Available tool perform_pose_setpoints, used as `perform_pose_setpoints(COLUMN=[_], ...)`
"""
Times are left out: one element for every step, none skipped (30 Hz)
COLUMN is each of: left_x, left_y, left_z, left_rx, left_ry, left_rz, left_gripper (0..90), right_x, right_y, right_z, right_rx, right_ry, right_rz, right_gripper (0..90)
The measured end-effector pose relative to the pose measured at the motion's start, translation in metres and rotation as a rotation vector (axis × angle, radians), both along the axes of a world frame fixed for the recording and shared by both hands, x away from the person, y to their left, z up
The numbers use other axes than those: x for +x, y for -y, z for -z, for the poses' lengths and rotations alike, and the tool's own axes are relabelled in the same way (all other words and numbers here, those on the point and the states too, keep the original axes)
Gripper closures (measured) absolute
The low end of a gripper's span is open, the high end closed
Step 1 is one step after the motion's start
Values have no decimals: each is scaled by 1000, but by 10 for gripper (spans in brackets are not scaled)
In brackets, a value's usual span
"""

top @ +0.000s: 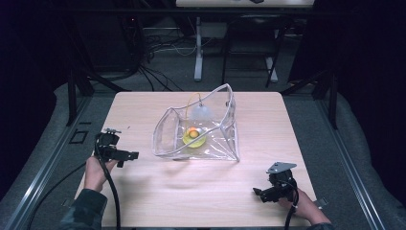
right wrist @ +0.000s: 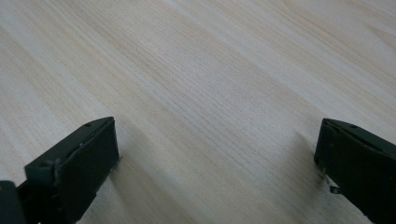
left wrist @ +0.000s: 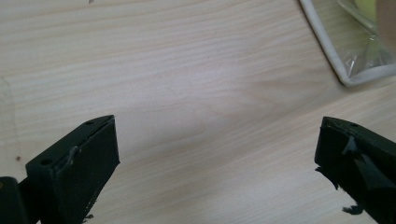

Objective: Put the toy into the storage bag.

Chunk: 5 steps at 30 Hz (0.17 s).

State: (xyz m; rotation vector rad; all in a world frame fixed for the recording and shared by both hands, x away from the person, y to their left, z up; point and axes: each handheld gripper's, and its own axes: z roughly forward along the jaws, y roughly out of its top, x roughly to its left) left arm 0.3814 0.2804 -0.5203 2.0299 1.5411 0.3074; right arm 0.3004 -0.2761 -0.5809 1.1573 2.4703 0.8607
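Observation:
A clear plastic bag with white piping stands open in the middle of the wooden table. Inside it lie a yellow dish with an orange ball and a pale translucent object. My left gripper rests low at the table's left, open, with nothing between its jaws. The bag's white-edged corner lies ahead and to the right of it in the left gripper view. At the front right, my right gripper is open over bare wood.
Grey floor and metal rails flank the table. Beyond its far edge stand another table's legs and a tangle of cables. Bare wood stretches between the bag and the front edge.

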Motion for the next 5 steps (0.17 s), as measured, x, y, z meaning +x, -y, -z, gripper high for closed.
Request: perform_pose_setpoints(left_x=[-2,-4,-4,-3,-3], left_y=[-2,-4,-5,-7,-8], left_z=[5,10,15,19,22], left_rx=[-12,-24,-29,-40,-49], left_ry=[8,6,1,-18,-14], left_rz=[-9,-20,-23,-23,-32], left_gripper=[0,0,0,0,0], right_x=[0,0,0,0,0], right_y=[0,0,0,0,0], right_z=[0,0,0,0,0], right_rx=[0,0,-3,-3,-2], right_ry=[0,0,0,0,1], right_rz=[0,0,1,1,2], right_gripper=[0,0,0,0,0])
